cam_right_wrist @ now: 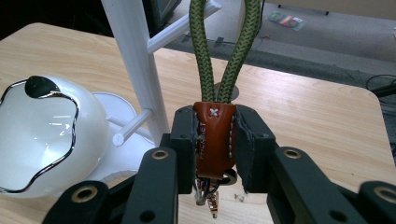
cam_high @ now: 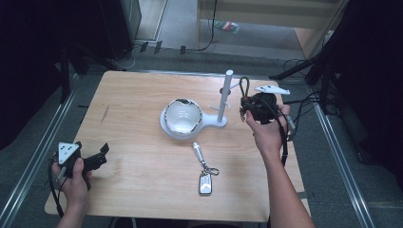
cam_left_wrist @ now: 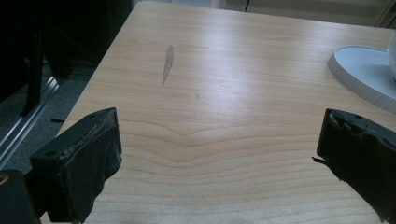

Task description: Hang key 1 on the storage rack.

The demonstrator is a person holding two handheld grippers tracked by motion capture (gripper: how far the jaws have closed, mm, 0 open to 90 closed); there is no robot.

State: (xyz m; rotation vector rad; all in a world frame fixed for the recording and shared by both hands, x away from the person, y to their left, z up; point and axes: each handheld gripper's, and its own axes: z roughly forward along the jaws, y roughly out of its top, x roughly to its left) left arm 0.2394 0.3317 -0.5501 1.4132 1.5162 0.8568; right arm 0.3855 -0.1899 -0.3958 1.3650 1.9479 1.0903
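A: Two keychains are in play. One is in the right gripper (cam_right_wrist: 215,140), whose jaws pinch its brown leather tab from both sides, so the green cord loop (cam_right_wrist: 224,51) stands up free above them. The other keychain (cam_high: 205,172), with a silver fob, lies flat on the table (cam_high: 138,190), on the near side of the white peg stand (cam_high: 223,97).

B: Where is the held one against that stand?

A: In the high view the right gripper (cam_high: 256,108) sits just to the right of the stand's post, near its upper pegs. In the right gripper view a short peg (cam_right_wrist: 133,125) juts out left of the tab, and a longer one angles away higher up behind the cord.

B: So which step is this?

A: Hanging, I judge: the loop is presented to the pegs but is not over one yet.

B: And the next move?

A: It calls for carrying the open loop sideways to a peg tip, threading it over, then letting the jaws part so the cord settles on the peg. The loop is narrow, so aim matters.

B: The left gripper (cam_high: 92,161)?

A: Idle and spread wide over bare wood, well left of the stand and of the white bowl (cam_high: 183,115) on its base.
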